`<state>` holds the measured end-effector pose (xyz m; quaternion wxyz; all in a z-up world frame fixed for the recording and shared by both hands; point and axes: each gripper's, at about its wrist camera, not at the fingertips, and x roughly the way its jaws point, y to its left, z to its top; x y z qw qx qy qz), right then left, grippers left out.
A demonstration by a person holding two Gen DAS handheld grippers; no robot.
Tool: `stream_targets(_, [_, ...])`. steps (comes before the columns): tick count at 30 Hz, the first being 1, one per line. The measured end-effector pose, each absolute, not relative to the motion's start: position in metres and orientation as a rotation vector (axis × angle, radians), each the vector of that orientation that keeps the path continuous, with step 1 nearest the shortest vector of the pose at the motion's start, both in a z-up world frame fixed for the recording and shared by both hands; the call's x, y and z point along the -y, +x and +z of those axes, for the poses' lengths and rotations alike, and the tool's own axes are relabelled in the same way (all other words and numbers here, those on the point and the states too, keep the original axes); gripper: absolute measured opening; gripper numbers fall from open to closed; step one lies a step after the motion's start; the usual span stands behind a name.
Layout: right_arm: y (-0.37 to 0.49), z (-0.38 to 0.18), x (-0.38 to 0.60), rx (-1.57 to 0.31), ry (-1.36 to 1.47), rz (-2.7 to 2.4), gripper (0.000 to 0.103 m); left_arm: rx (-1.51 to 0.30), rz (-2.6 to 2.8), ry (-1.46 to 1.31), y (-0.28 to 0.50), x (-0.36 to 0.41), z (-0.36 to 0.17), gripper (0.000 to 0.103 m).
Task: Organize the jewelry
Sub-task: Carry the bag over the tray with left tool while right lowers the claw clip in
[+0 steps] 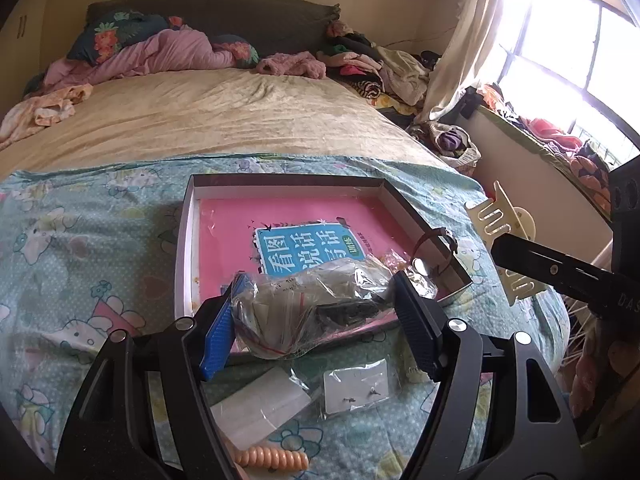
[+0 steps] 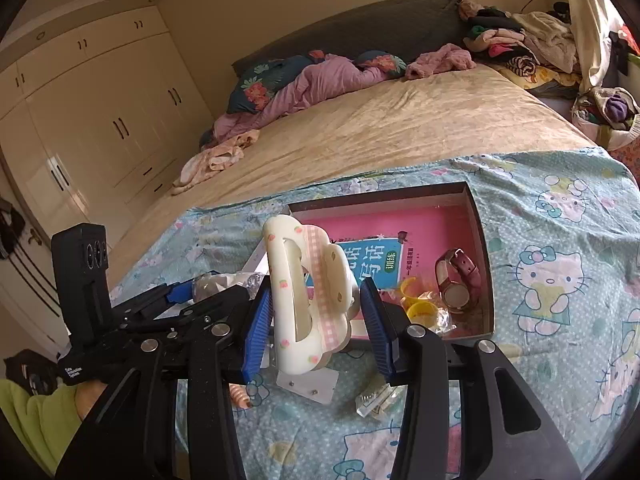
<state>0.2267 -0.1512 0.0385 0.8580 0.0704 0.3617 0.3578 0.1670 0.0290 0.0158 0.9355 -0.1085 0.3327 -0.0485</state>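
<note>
Your left gripper [image 1: 316,316] has its jaws pressed against a crumpled clear plastic bag [image 1: 308,312], which hangs above the near edge of the shallow box [image 1: 184,248]. A pink book [image 1: 304,240] with a blue label lies flat inside that box, and a dark-strapped watch [image 1: 436,252] sits in its right corner. Below your fingers, on the cartoon-print sheet [image 1: 80,248], lie a white earring card [image 1: 356,388] in clear wrap, a frosted plastic case [image 1: 260,404] and a peach spiral hair tie [image 1: 272,460]. At right, your right gripper [image 1: 520,252] reaches in, clamping a cream hair claw [image 1: 500,220].
</note>
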Motion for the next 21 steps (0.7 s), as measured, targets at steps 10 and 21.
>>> stream_targets(10, [0.244,0.019,0.149,-0.787,0.166,0.723,0.042,-0.709,-0.081,-0.205,0.194,-0.027,0.005,0.064])
stream_targets(21, [0.26,-0.007,0.148,-0.827,0.157,0.683,0.042,-0.757,-0.063,-0.197,0.22,-0.03,-0.013,0.064])
